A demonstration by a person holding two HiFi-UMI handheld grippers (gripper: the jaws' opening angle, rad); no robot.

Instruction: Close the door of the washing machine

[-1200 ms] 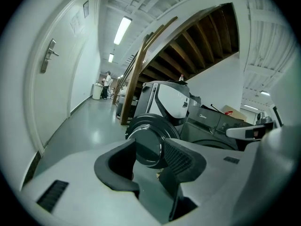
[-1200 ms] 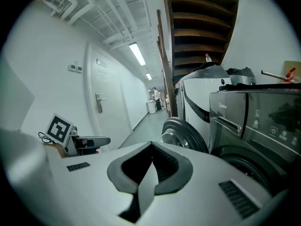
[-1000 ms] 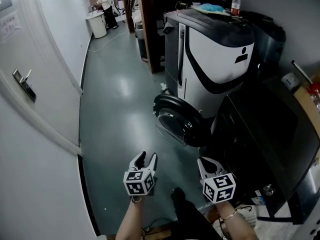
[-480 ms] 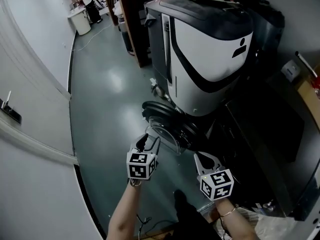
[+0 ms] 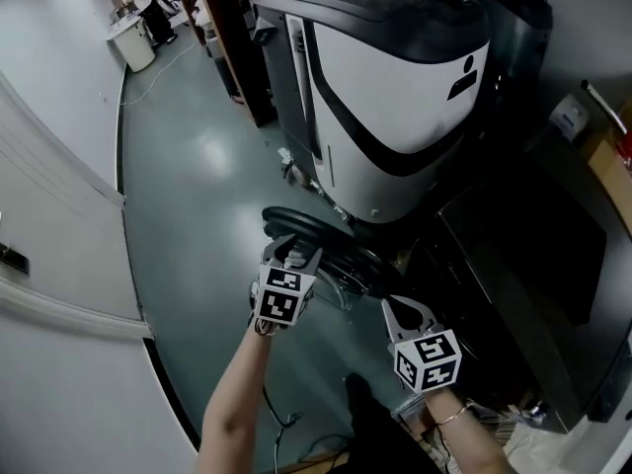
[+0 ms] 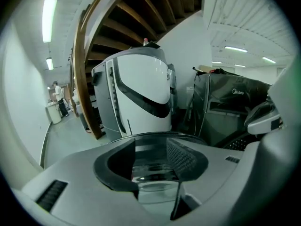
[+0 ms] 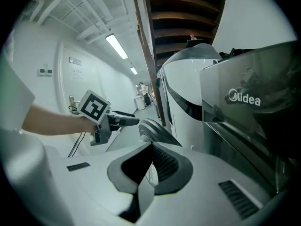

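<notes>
The washing machine [image 5: 513, 265] is a dark front loader at the right. Its round dark door [image 5: 341, 255] stands swung open, out over the floor. My left gripper [image 5: 294, 252] is at the door's near edge. In the left gripper view its jaws [image 6: 151, 147] are opening, and the door's rim and glass [image 6: 155, 168] lie between the pads without being pressed. My right gripper [image 5: 403, 309] hangs shut and empty, lower right of the door, close to the machine's front. The right gripper view shows the shut jaws [image 7: 151, 149], the door [image 7: 157, 132] ahead, and the left gripper [image 7: 127, 120].
A tall white and dark grey unit [image 5: 395, 77] stands just behind the door. A brown wooden post [image 5: 232, 38] rises further back. Grey floor [image 5: 188, 186] stretches left to a white wall and door [image 5: 39, 196]. A person stands at a counter [image 5: 133, 38] far off.
Both grippers have moved forward towards the machine. The left one went from above bare floor to the door's near edge, and its wrist has rolled. The right gripper stays shut.
</notes>
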